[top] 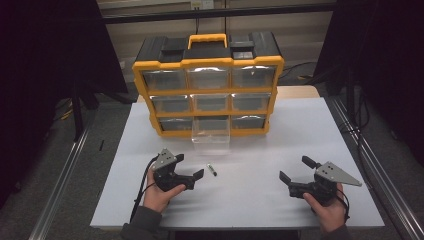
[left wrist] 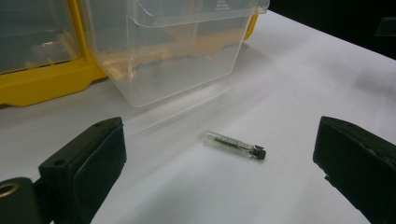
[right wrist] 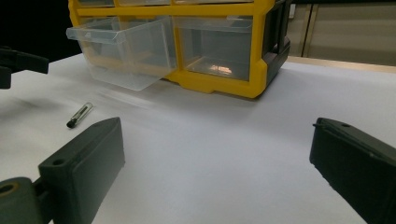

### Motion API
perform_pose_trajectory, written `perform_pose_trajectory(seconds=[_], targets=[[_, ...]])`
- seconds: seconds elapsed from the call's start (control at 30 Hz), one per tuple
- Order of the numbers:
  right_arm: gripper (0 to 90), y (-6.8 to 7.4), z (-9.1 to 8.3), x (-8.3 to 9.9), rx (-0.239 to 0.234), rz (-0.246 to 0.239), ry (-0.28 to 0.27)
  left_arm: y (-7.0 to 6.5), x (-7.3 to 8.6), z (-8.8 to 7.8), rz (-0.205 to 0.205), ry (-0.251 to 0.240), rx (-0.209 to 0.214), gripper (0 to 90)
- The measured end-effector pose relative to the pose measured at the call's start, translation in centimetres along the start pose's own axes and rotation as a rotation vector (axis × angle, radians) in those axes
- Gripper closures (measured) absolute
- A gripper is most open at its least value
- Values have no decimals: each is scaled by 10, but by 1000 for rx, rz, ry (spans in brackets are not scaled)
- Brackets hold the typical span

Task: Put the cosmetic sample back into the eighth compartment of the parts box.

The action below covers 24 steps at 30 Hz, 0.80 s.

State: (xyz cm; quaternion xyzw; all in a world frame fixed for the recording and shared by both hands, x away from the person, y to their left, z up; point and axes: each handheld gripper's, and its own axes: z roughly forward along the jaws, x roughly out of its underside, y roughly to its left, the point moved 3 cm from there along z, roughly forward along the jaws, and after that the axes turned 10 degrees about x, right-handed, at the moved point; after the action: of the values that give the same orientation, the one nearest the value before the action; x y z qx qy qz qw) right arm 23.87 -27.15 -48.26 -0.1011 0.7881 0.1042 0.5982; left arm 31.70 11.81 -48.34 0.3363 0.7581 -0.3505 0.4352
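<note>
Lying just ahead of the open left hand-held gripper (top: pixel 189 171): a small vial (top: pixel 212 170).

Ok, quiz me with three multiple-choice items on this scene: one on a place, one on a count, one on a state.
1. Where does the small vial lie?
A. inside the pulled-out drawer
B. on the white table, in front of the left claw
C. between the right claw's jaws

2. How many drawers does the yellow cabinet have?
A. six
B. nine
C. twelve

3. What state is the left claw in?
A. open, holding nothing
B. shut on the vial
C. shut on the drawer

Answers: B, the vial rests on the table ahead of the jaws; B, three rows of three; A, both jaws stand apart with the vial untouched.
</note>
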Motion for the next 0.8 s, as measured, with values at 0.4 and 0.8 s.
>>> perform_pose_trajectory(seconds=[0.4,0.8], targets=[[24,0,0,0,-2,2,0,-2,-2,11,19,40,24,38],[24,-1,-1,-1,-1,-4,0,-4,-2,25,33,114,43,66]])
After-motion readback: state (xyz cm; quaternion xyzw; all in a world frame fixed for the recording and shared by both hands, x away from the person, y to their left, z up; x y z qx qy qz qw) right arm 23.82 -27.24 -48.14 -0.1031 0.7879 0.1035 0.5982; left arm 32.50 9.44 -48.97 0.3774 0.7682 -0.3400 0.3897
